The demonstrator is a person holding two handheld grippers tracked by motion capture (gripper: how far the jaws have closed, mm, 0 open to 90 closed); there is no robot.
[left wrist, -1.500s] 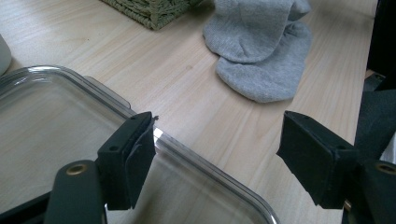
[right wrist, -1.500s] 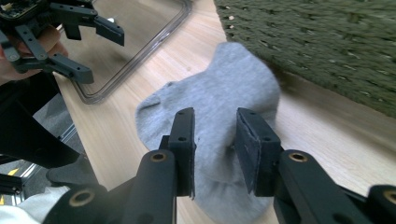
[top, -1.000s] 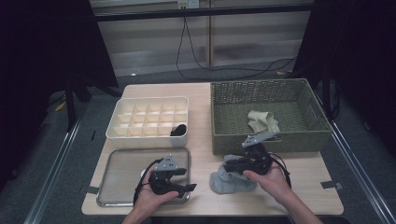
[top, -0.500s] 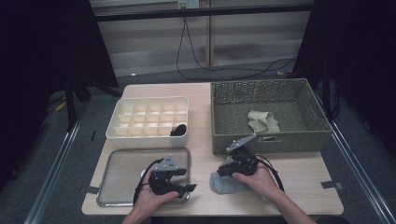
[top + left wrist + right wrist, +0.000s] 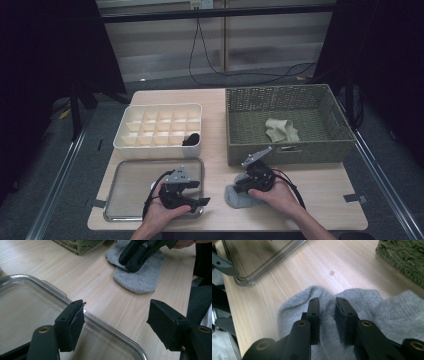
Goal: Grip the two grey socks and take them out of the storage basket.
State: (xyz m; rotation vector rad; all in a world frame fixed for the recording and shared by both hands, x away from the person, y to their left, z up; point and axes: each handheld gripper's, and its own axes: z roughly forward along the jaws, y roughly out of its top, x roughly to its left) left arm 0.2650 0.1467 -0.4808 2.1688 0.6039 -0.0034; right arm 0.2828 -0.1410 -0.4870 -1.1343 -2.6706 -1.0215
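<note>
Pale wood tabletop (image 5: 220, 170), dark room around. Grey sock (image 5: 352, 315) lies flat near front edge, below wicker basket (image 5: 285, 150). Your right tongs (image 5: 327, 308) press down on it, jaws nearly together, pinching small fold. Left tongs (image 5: 115, 320) spread wide, idle over clear tray (image 5: 30, 310). Risk: thin pinch slips when lifting; you may snag one layer only.
</note>
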